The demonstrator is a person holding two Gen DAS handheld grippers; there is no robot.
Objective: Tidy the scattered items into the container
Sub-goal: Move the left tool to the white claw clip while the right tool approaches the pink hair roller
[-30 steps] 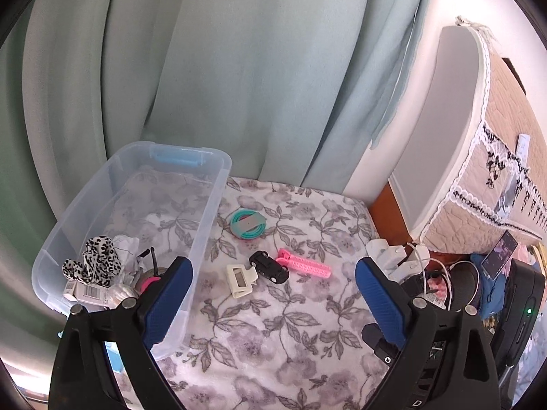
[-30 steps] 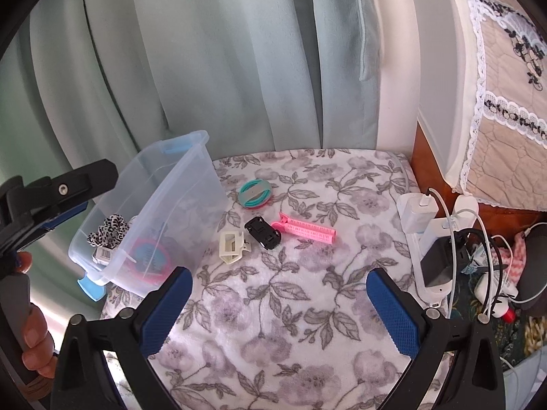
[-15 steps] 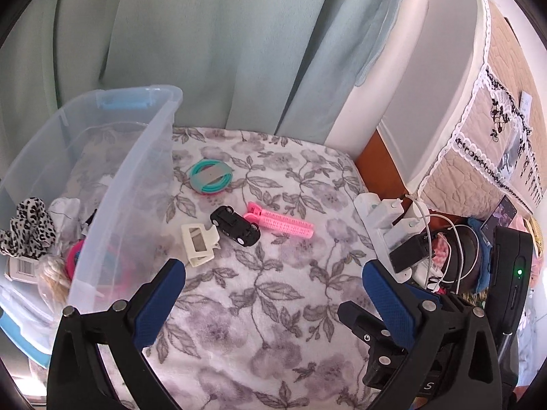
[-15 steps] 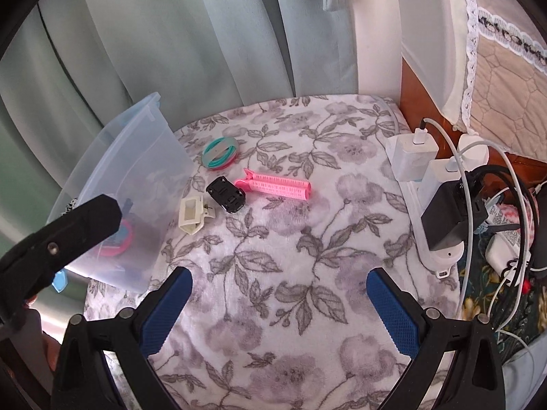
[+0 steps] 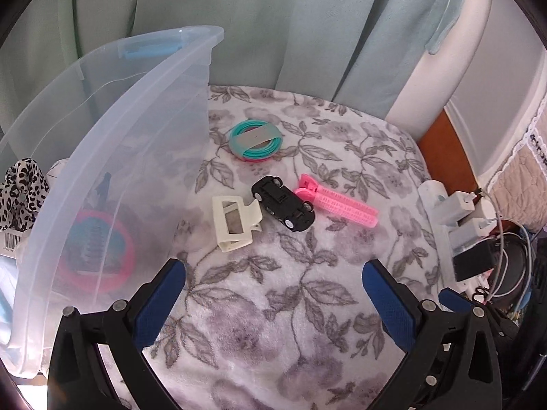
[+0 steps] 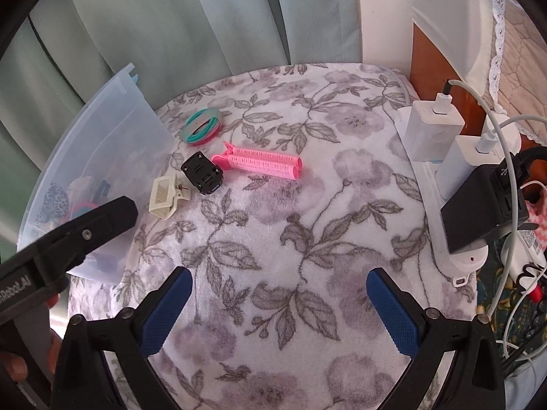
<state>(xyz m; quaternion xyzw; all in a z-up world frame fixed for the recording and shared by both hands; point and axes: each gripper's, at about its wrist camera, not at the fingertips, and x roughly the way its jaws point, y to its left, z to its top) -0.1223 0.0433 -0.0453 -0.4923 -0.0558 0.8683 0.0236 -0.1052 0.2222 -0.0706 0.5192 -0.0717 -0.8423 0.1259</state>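
Note:
A clear plastic bin (image 5: 112,157) stands at the left on a floral blanket (image 5: 290,307) and holds a leopard scrunchie (image 5: 20,188) and a pink round item (image 5: 95,249). On the blanket lie a cream claw clip (image 5: 234,217), a black toy car (image 5: 283,203), a pink hair clip (image 5: 336,201) and a teal ring bundle (image 5: 255,140). My left gripper (image 5: 273,294) is open and empty, just short of the clip. My right gripper (image 6: 278,302) is open and empty, farther back from the items, which also show in the right wrist view: the clip (image 6: 167,196), car (image 6: 202,172), pink clip (image 6: 259,162) and bundle (image 6: 202,130).
A white power strip with chargers (image 6: 441,157) and cables (image 6: 506,205) lies along the blanket's right edge. Green curtains (image 5: 273,24) hang behind. The bin (image 6: 95,157) sits at the blanket's left edge.
Both grippers have moved forward and lower toward the scattered items, which now look larger. The left view has swung right, off the bin's inside. Jaws stayed open.

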